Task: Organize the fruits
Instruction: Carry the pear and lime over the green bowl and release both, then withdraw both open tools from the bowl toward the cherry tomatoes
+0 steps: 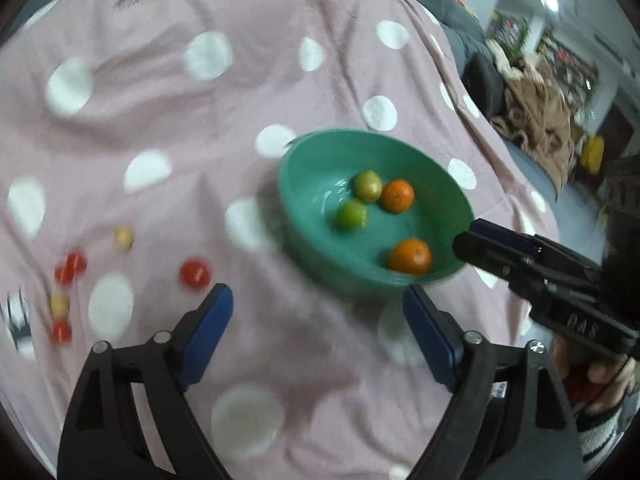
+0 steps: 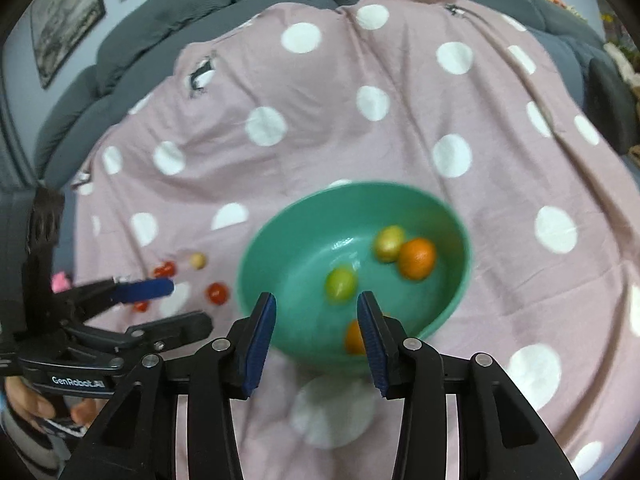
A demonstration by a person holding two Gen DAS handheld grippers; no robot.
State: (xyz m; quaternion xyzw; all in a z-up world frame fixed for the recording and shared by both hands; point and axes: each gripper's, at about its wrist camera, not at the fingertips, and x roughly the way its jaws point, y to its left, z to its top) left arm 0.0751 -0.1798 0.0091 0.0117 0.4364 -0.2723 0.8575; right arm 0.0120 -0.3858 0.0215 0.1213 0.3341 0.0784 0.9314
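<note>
A teal bowl (image 1: 304, 184) (image 2: 280, 264) sits on a pink polka-dot cloth and holds two oranges (image 1: 410, 256) (image 2: 417, 258) and two green fruits (image 1: 352, 214) (image 2: 341, 283). Small red tomatoes (image 1: 195, 274) (image 2: 217, 293) and small yellow fruits (image 1: 124, 237) (image 2: 197, 260) lie loose on the cloth left of the bowl. My left gripper (image 1: 318, 306) is open and empty, just in front of the bowl; it also shows in the right wrist view (image 2: 188, 306). My right gripper (image 2: 316, 316) is open and empty over the bowl's near rim; it also shows in the left wrist view (image 1: 466, 236).
The pink polka-dot cloth (image 2: 400, 140) covers a grey sofa (image 2: 180, 12). Framed pictures (image 2: 64, 20) hang on the wall behind. A brown blanket (image 1: 536, 112) and a yellow object (image 1: 592, 152) lie off to the right.
</note>
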